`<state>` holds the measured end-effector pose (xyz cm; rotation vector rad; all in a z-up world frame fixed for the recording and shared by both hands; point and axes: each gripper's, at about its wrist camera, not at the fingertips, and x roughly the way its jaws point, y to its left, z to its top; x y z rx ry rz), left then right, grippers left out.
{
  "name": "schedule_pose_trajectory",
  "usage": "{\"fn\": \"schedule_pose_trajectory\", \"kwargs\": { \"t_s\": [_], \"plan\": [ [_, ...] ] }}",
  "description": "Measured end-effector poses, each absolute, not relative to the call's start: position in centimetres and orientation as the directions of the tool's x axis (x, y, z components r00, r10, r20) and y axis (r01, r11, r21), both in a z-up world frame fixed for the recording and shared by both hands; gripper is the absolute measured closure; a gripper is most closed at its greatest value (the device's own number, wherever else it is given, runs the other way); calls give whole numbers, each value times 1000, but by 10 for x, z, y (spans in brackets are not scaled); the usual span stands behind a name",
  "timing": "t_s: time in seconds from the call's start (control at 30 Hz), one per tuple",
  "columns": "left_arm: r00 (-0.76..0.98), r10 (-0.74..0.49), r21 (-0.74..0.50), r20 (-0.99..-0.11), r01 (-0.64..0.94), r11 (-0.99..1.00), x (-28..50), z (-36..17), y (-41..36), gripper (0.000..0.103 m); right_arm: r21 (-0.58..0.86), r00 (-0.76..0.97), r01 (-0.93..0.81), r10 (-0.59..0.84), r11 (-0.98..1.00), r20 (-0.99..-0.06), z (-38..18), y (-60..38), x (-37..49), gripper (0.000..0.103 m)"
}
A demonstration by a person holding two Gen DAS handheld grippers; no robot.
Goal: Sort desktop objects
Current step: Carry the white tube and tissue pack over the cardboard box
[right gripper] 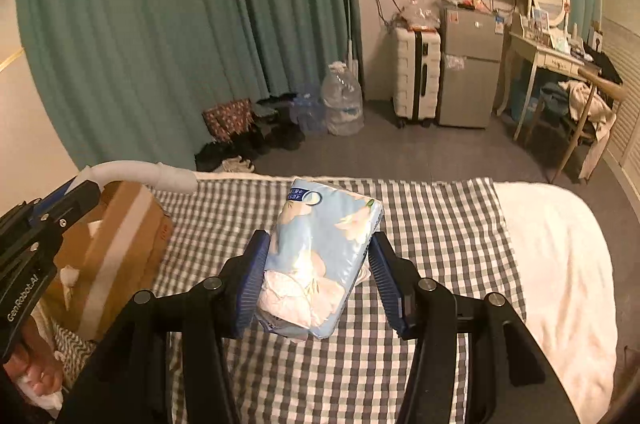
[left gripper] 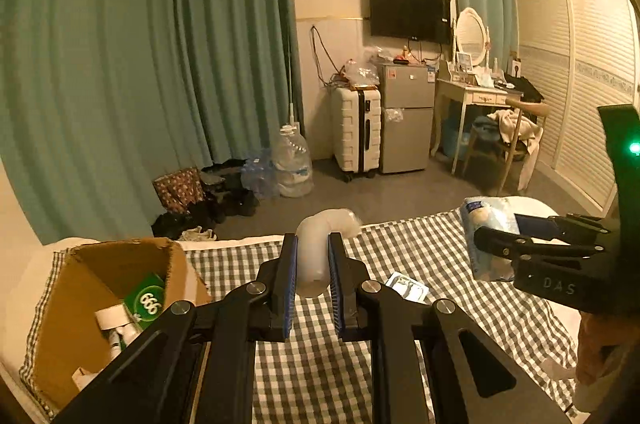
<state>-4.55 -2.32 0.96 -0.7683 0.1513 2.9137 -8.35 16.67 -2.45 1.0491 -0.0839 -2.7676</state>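
My left gripper point(left gripper: 313, 266) is shut on a curved white tube point(left gripper: 320, 248) and holds it above the checkered cloth point(left gripper: 320, 364), to the right of the cardboard box point(left gripper: 72, 304). The tube also shows in the right wrist view point(right gripper: 148, 174), over the box point(right gripper: 116, 244). My right gripper point(right gripper: 320, 276) is shut on a light blue tissue pack point(right gripper: 320, 256) and holds it above the cloth point(right gripper: 420, 224). It also shows in the left wrist view point(left gripper: 490, 240) at the right. The box holds a green "666" packet point(left gripper: 146, 298) and white items.
A small white packet point(left gripper: 408, 286) lies on the cloth right of my left gripper. A white cover point(right gripper: 560, 264) lies right of the cloth. Beyond the table edge are floor, shoes, water jugs point(left gripper: 290, 160), a suitcase point(left gripper: 356, 132), a fridge and a dresser.
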Motion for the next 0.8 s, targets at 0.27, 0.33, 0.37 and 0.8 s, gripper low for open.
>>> {"fn": "schedule_pose_trajectory", "kwargs": {
  "t_s": [0.27, 0.33, 0.37, 0.8],
  "plan": [
    [-885, 86, 71, -458, -132, -989, -28, 28, -28, 89, 119, -771, 146, -188, -982, -609, -2, 165, -63, 52],
    [-888, 84, 72, -452, -130, -989, -24, 31, -30, 89, 120, -777, 145, -188, -982, -601, 2, 165, -61, 52],
    [-889, 82, 71, -450, -127, -989, -24, 32, -31, 89, 122, -779, 145, -189, -982, -598, 4, 163, -58, 52],
    [-893, 4, 91, -450, -51, -995, -20, 41, -69, 89, 116, -785, 167, -203, -979, -586, 9, 132, -58, 52]
  ]
}}
